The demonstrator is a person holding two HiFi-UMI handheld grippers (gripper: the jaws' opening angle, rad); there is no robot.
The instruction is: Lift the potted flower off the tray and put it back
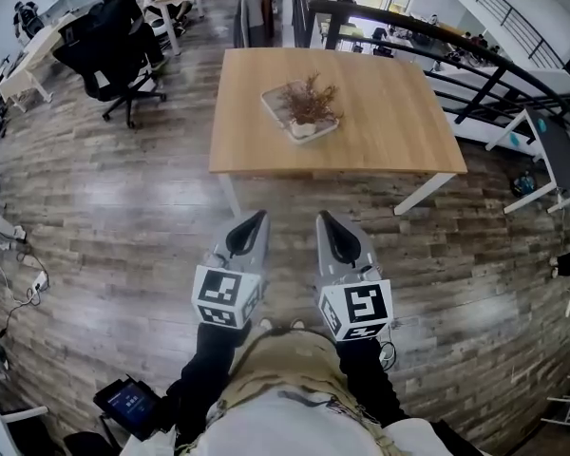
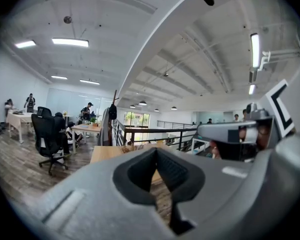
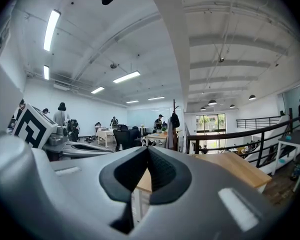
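Nearest first: dark sleeves [image 1: 207, 373] cut off at the bottom edge of the head view, so can't say much there. Just past those, holding the left claw [image 1: 256, 220] and right claw [image 1: 324, 220] side by side over the wood-plank floor [image 1: 114, 217], roughly level. Both clenched on nothing. Checked each gripper view too: left pads [image 2: 176, 173] pinched together at the tips, right pads [image 3: 163, 172] the same, only desk and floor showing through the slot below.

Further out, a light wooden desk [image 1: 389, 122], well apart from both claws. Spotted near its middle a pale squarish tray [image 1: 274, 97] turned at an angle, with the potted flower [image 1: 310, 103] standing on it. Looks like dry, brownish, twiggy sprigs fanning out over a small whitish pot. Can't really make out the pot, mostly covered by the sprigs. From the gripper views, barely any of the plant visible behind the claw bodies.

Way back: a black office chair [image 1: 109, 50] and a dark railing [image 1: 427, 25].
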